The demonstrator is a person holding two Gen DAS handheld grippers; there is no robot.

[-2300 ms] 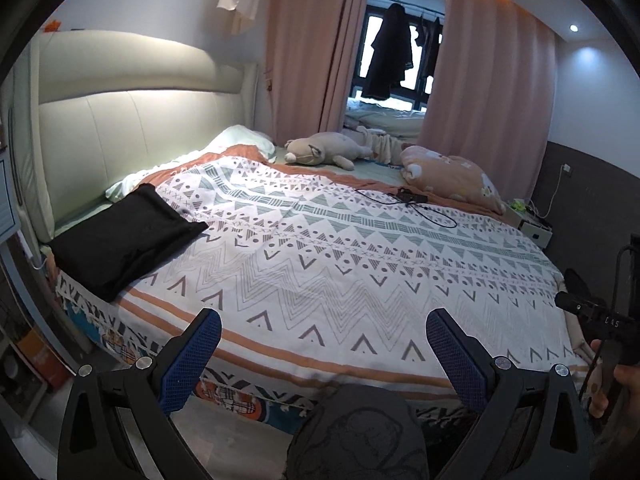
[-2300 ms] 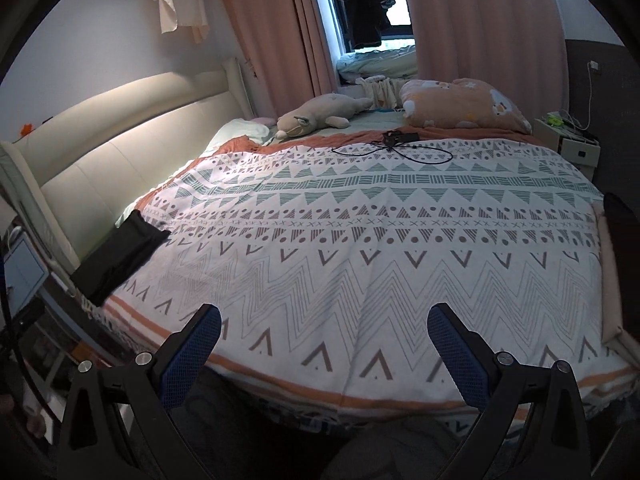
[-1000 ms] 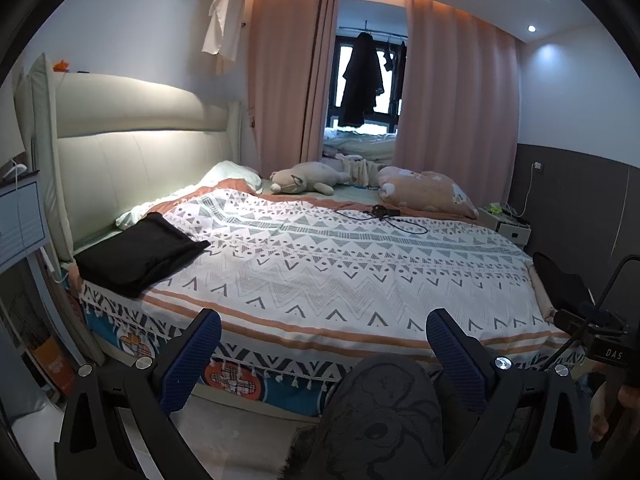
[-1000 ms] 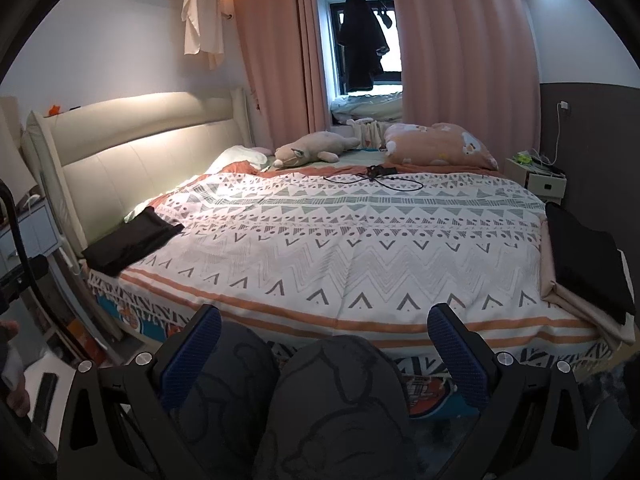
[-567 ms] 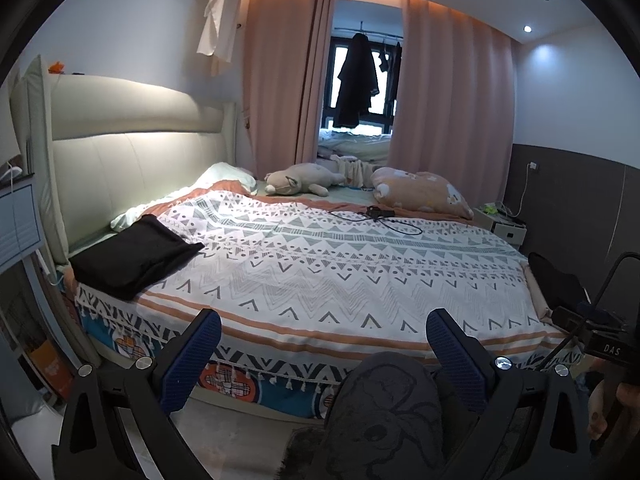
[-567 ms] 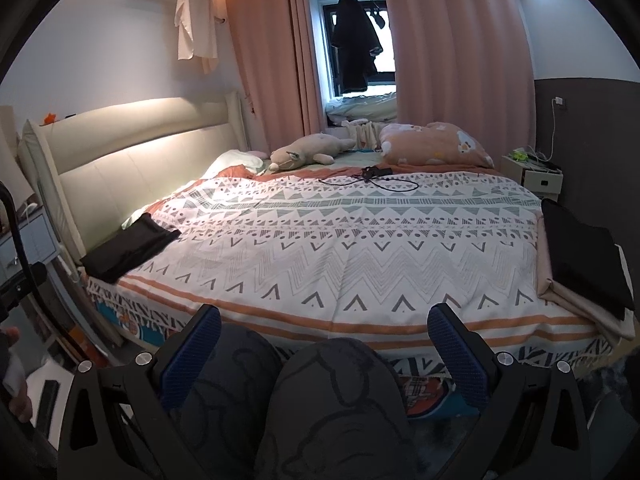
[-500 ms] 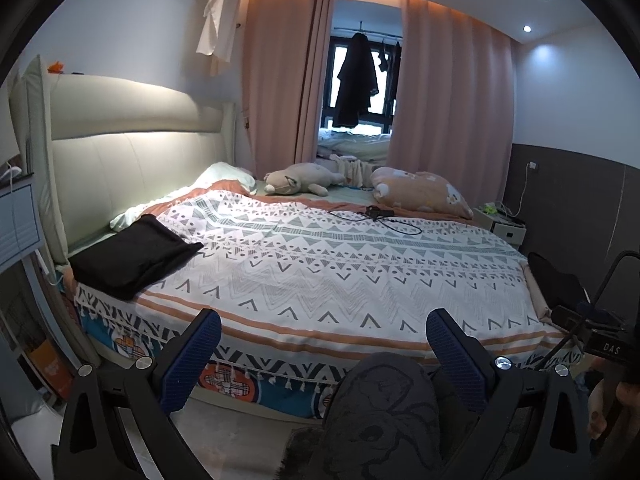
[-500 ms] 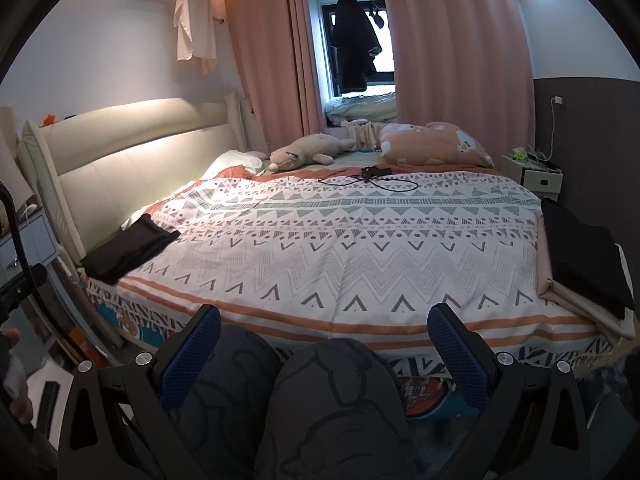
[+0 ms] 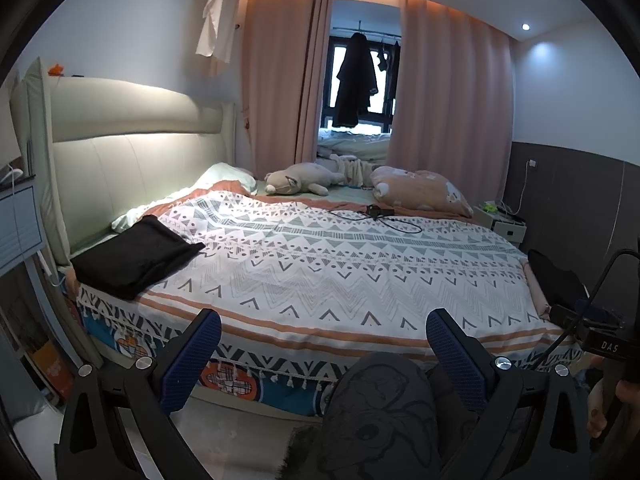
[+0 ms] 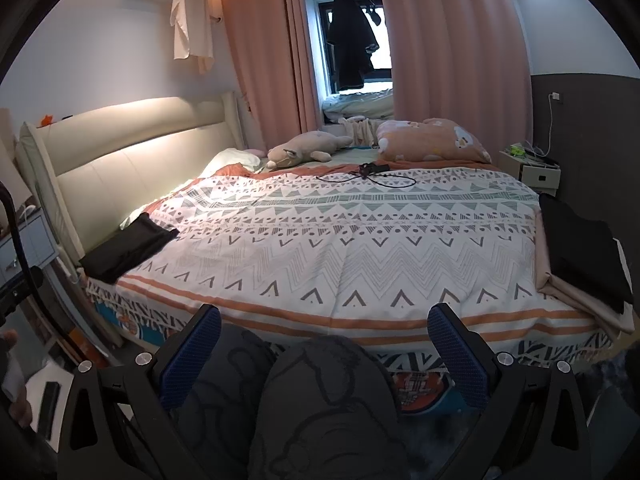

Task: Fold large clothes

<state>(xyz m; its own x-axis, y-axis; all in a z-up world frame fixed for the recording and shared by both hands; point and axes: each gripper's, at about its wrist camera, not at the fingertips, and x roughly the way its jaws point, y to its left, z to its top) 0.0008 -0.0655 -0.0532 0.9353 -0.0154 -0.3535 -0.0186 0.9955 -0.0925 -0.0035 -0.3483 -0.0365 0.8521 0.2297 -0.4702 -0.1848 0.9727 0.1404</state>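
A folded black garment (image 9: pixel 136 254) lies on the bed's near left corner by the headboard; it also shows in the right wrist view (image 10: pixel 126 248). Another folded black garment (image 10: pixel 580 244) lies on beige cloth (image 10: pixel 580 294) at the bed's right edge, partly seen in the left wrist view (image 9: pixel 556 276). My left gripper (image 9: pixel 322 346) is open and empty, held back from the bed above my knee. My right gripper (image 10: pixel 324 344) is open and empty above my knees. The right gripper's body (image 9: pixel 600 340) shows at the left view's right edge.
The bed carries a patterned white and orange blanket (image 9: pixel 340 264). A plush toy (image 9: pixel 300 178), a pink pillow (image 9: pixel 420 194) and a black cable (image 9: pixel 380 216) lie at its far side. A nightstand (image 10: pixel 536 170) stands at the far right. A cabinet (image 9: pixel 18 220) stands left.
Both grippers have pulled back and tilted up from over the bed, so my knees and the whole room show. In the last half second little has moved.
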